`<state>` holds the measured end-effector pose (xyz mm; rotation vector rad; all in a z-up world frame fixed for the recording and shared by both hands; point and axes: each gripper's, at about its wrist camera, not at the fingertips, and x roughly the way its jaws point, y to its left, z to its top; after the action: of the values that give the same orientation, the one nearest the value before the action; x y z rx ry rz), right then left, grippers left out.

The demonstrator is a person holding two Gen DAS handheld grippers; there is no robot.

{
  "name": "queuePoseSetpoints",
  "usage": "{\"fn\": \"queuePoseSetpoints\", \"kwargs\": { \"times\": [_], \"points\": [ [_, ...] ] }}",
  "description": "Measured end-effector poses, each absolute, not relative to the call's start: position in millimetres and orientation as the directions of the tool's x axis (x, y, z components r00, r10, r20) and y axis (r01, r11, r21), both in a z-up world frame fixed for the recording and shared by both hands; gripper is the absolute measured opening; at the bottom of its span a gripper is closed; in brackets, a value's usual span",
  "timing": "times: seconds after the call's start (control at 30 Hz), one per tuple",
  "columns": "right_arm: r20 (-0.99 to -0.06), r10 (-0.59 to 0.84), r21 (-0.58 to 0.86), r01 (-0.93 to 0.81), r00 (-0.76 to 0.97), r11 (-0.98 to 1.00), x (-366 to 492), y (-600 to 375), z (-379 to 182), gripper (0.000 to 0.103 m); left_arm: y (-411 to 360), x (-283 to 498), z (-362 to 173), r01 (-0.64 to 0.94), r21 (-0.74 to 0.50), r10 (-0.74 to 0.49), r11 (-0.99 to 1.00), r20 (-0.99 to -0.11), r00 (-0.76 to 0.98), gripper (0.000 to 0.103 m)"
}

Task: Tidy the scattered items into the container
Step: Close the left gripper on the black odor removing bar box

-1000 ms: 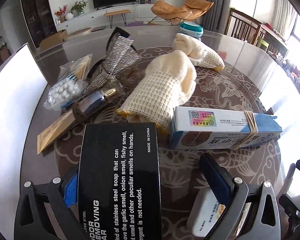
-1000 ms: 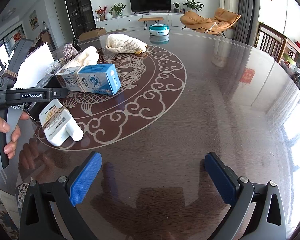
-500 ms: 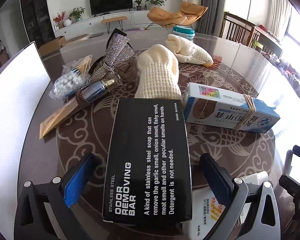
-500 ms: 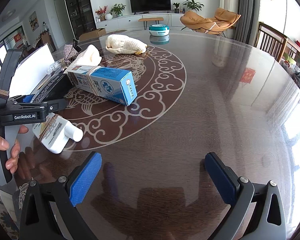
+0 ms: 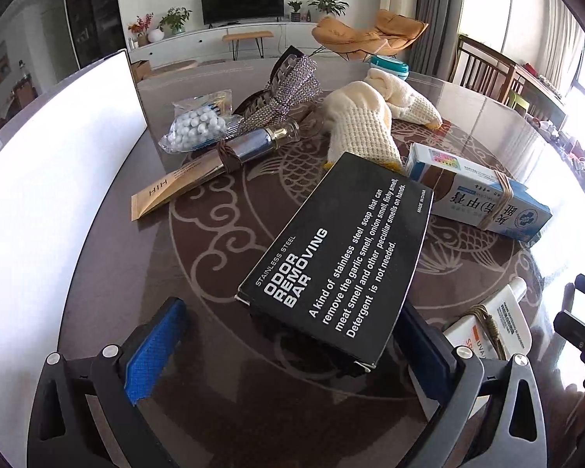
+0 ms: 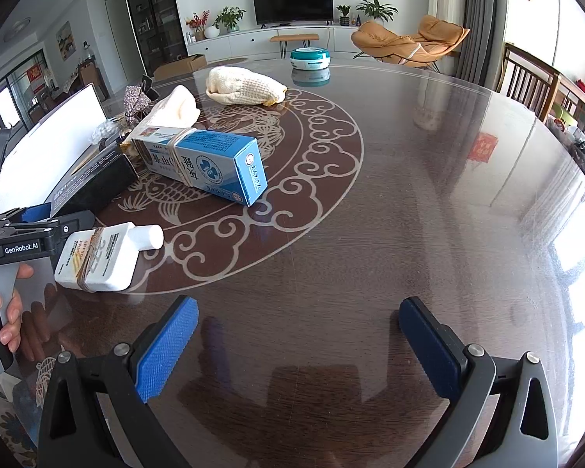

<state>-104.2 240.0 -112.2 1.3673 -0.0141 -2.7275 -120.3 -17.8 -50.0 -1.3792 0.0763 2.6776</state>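
My left claw (image 5: 288,347) is spread wide, and the black soap box (image 5: 339,249) sits slantwise between the pads, its near corner against the right pad (image 5: 421,351) while the left pad (image 5: 156,351) stands well clear of it. I cannot tell whether the box rests on the table (image 5: 222,390) or is tipped up on that pad. If I close now, I judge the pads would catch the box corner to corner and twist it round or squirt it forward into the blue carton (image 5: 483,199) and the knit gloves (image 5: 366,124) just beyond. The white tube (image 5: 495,319) lies close outside my right finger and could get nudged. The container's white wall (image 5: 58,179) rises along my left, with bare table between it and the claw, so that side is open for swinging over. My right claw (image 6: 298,345) hangs spread and empty above clear table, well apart from everything.
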Motion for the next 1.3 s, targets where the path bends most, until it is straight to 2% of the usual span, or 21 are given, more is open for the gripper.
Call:
{"fn": "queuePoseSetpoints", "kwargs": {
  "times": [0.23,0.87,1.0,1.3],
  "points": [
    [-0.801,-0.079,0.041,0.077,-0.593,-0.996,-104,239,-112,0.103,-31,-111,-48,-0.113,-0.069,0.123,-0.991,-0.8,-0.588,0.103],
    [-0.799,-0.082,0.05,0.071,-0.595,-0.996,-103,243,-111,0.103,-38,-89,-49,-0.124,-0.074,0.133,-0.99,-0.799,-0.587,0.103],
    [-0.799,-0.083,0.051,0.071,-0.595,-0.996,-103,243,-111,0.103,-24,-95,-51,-0.19,0.008,0.103,-0.982,-0.817,-0.567,0.103],
    [-0.799,-0.084,0.051,0.071,-0.596,-0.996,-103,243,-111,0.103,-9,-143,-50,-0.36,0.007,0.187,-0.933,-0.845,-0.501,0.103]
  ]
}}
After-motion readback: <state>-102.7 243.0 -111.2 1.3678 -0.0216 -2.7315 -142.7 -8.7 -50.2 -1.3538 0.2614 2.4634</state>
